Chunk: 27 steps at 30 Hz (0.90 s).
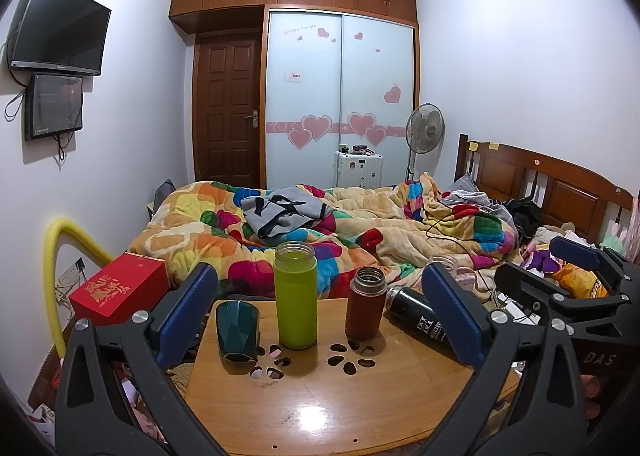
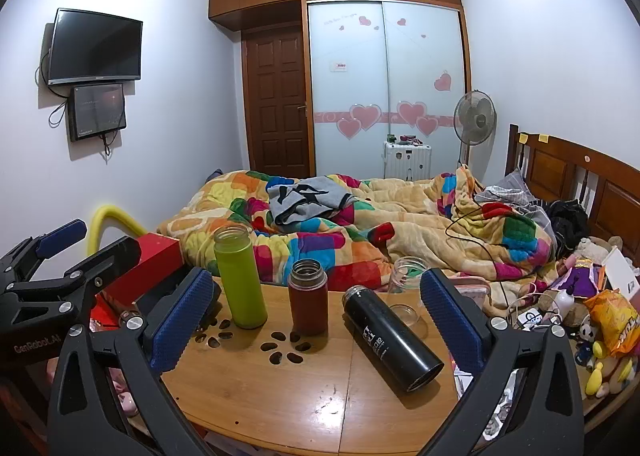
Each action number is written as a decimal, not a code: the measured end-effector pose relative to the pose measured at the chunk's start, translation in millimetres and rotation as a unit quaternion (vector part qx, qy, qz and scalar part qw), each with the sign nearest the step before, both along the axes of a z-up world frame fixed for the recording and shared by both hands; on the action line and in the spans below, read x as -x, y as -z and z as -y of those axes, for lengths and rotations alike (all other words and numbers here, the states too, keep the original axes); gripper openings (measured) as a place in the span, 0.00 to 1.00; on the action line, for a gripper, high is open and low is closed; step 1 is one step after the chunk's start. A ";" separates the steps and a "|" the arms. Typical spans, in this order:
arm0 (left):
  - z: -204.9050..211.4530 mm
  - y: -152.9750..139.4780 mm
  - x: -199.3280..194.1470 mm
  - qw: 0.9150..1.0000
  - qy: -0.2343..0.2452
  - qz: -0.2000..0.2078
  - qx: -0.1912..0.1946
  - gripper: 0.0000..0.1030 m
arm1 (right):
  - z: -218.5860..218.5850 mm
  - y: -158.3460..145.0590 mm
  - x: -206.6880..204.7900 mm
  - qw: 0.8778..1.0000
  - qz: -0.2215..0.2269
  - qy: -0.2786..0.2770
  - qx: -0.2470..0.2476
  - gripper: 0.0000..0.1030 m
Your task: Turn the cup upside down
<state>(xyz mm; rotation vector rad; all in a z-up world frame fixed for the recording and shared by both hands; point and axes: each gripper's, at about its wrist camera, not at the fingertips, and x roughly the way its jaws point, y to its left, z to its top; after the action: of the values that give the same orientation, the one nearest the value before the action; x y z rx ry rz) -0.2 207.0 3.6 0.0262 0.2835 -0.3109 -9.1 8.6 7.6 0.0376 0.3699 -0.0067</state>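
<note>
Left gripper is hovering with jaws released, holding nothing. Teal cup is already sitting mouth-down on the table, left side; green bottle and red flask are standing upright; black flask is lying sideways. Right gripper is likewise released and empty.

Wooden worktop, round, with paw-shaped cut-outs. On it, left to right: dark teal faceted cup, tilted or on its side, open end seemingly toward the camera; lime green bottle, upright, uncapped; red-brown flask, upright, uncapped; black flask, lying on its side. Left gripper above the near edge, blue pads spread wide, holding nothing. Right gripper at right, apart from the worktop items. Behind: red box, bed with patchwork quilt.
</note>
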 end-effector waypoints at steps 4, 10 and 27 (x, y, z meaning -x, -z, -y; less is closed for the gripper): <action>-0.9 -1.6 0.0 1.000 0.000 0.001 0.000 1.00 | 0.6 -0.7 0.0 1.000 0.000 0.000 0.000 1.00; -3.4 -4.6 2.0 1.000 -0.006 0.007 0.001 1.00 | -1.8 -2.8 0.5 1.000 0.001 -0.003 0.003 1.00; -3.1 -4.8 2.4 1.000 -0.001 0.004 0.004 1.00 | -5.0 -4.4 0.3 1.000 0.002 -0.004 0.006 1.00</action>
<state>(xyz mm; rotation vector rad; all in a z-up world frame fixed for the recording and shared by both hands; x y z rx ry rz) -2.6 210.1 8.5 0.0190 0.2746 -0.3089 -9.4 13.5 12.0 0.0238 0.3665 -0.0017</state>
